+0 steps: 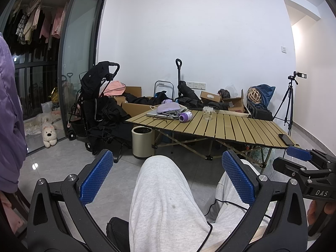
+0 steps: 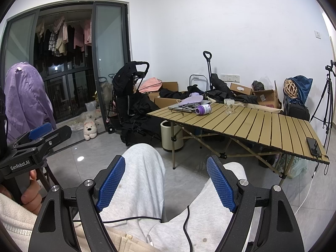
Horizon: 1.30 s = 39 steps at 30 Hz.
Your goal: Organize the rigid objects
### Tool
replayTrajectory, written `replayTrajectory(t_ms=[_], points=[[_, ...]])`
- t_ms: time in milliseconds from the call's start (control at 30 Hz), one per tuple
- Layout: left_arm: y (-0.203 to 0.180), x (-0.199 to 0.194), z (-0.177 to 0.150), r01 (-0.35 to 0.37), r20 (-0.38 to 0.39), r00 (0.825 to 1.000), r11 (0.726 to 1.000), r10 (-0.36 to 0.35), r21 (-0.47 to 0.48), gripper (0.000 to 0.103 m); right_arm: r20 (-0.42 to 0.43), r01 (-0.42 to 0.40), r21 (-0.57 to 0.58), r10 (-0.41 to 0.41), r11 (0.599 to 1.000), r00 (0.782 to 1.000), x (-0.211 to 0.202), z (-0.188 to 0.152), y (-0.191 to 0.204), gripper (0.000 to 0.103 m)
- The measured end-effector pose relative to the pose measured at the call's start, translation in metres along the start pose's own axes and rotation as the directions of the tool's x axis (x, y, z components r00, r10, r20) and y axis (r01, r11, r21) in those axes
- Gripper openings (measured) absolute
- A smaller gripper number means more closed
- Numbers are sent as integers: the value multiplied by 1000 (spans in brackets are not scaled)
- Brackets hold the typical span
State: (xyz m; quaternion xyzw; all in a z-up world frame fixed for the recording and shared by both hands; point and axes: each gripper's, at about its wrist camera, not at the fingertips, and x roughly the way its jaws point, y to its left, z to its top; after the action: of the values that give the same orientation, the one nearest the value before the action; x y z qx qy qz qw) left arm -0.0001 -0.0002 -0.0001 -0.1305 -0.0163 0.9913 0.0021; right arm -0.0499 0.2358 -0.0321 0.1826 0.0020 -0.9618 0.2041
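Observation:
A slatted folding table (image 1: 226, 126) (image 2: 262, 124) stands ahead. On its far left end lie a purple bottle on its side (image 1: 185, 116) (image 2: 203, 109), a laptop (image 1: 159, 114) (image 2: 182, 107) with a lilac object on top (image 1: 169, 107) (image 2: 192, 100), and an upright clear glass (image 1: 208, 112) (image 2: 229, 105). A black phone (image 1: 286, 139) (image 2: 313, 146) lies at the near right corner. My left gripper (image 1: 168, 157) is open and empty above the person's grey-trousered knee. My right gripper (image 2: 166, 163) is open and empty above the lap, and shows at the right in the left wrist view (image 1: 298, 153).
A cream bin (image 1: 142, 141) (image 2: 171, 135) stands under the table's left end. A black stroller (image 1: 98, 100) (image 2: 130, 96), cardboard boxes (image 1: 235, 101) and dark clothes line the far wall. A tripod (image 1: 287, 100) stands right. A plush dog (image 1: 49, 135) sits by the glass door.

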Motion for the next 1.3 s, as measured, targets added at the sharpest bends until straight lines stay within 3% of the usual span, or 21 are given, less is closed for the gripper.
replayTrajectory(t_ms=[1300], points=[[3, 0, -1, 2, -2, 1000, 1000, -2, 1, 103, -6, -1, 5, 1, 1000, 1000, -2, 1, 0, 85]])
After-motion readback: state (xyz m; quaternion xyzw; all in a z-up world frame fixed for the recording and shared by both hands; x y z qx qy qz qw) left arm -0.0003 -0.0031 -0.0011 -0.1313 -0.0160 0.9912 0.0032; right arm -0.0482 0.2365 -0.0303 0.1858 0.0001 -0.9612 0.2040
